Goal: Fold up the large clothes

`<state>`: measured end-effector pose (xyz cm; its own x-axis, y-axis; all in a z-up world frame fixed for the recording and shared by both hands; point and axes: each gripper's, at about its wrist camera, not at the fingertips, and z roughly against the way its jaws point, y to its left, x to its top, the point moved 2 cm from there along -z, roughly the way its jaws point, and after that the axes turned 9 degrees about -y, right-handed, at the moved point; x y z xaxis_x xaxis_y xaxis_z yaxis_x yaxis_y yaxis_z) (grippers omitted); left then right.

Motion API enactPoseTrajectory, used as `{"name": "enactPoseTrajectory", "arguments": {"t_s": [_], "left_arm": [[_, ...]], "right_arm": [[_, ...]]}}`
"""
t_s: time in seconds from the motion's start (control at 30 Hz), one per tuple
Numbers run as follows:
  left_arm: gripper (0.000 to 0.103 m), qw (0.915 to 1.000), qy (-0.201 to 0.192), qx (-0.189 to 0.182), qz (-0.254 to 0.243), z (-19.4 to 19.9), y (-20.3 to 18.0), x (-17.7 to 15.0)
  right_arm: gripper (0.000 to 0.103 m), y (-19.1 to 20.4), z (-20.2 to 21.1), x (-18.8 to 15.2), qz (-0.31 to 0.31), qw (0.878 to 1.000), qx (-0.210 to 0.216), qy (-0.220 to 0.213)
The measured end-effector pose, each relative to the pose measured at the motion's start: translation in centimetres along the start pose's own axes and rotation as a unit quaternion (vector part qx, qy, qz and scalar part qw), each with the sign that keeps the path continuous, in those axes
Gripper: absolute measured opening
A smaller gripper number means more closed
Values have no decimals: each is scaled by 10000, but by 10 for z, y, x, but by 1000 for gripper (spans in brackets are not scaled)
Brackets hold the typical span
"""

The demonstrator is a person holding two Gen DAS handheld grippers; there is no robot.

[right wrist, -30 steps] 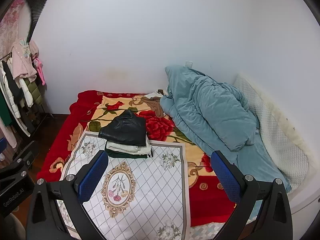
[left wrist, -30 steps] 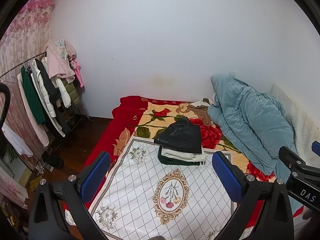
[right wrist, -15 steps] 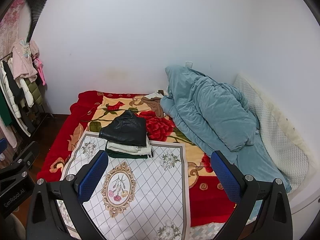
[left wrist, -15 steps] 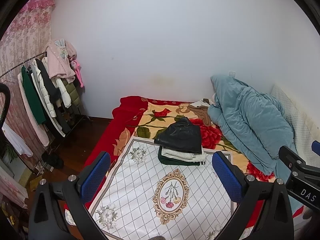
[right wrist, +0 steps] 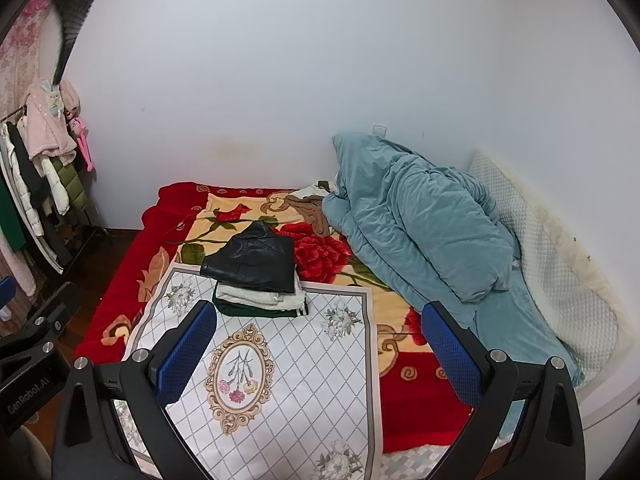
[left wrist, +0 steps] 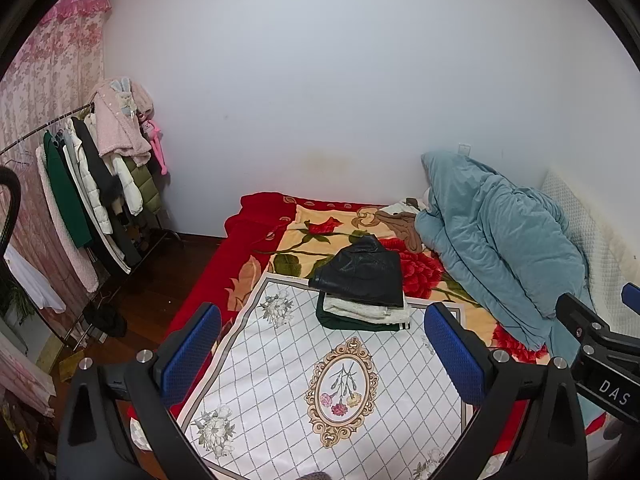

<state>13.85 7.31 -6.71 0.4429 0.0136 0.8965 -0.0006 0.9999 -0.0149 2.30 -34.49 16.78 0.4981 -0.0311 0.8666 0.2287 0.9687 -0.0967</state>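
Left hand-held gripper (left wrist: 320, 354): spread wide, grasping nothing, raised above the bed; black angular frame with silver bolts, flat fingers faced with dimpled blue rubber pads (left wrist: 191, 354). Right hand-held gripper (right wrist: 318, 350): likewise released and empty, same black frame and textured blue pads (right wrist: 450, 354), also visible at the right edge of the left wrist view.

Below both, a smooth white cloth (left wrist: 316, 376) laid flat on the bed, printed with a grey diamond lattice, flower sprigs and an ornate oval medallion. At its far edge, a neat stack of folded clothes (left wrist: 362, 292): glossy black leather-like garment (right wrist: 252, 262) on top, cream fleecy piece (right wrist: 260, 299) in the middle, dark green one with striped trim (right wrist: 256, 312) at the bottom. Underneath, a plush red blanket (right wrist: 416, 404) with large roses on a beige field. To the right, a rumpled, soft teal duvet (right wrist: 420, 232) heaped against a quilted white headboard (right wrist: 560, 280). To the left, a clothes rack (left wrist: 80, 184) hung with coats beside a pink floral curtain (left wrist: 44, 80). Behind, a plain white wall (left wrist: 320, 100).
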Motion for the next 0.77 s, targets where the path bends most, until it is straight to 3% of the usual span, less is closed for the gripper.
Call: {"name": "enactPoseTrajectory", "arguments": {"t_s": [0.77], "left_arm": [[103, 10000, -15, 37, 43, 4, 3, 5]], "right_arm": [[103, 0, 8, -1, 34, 10000, 4, -19]]}}
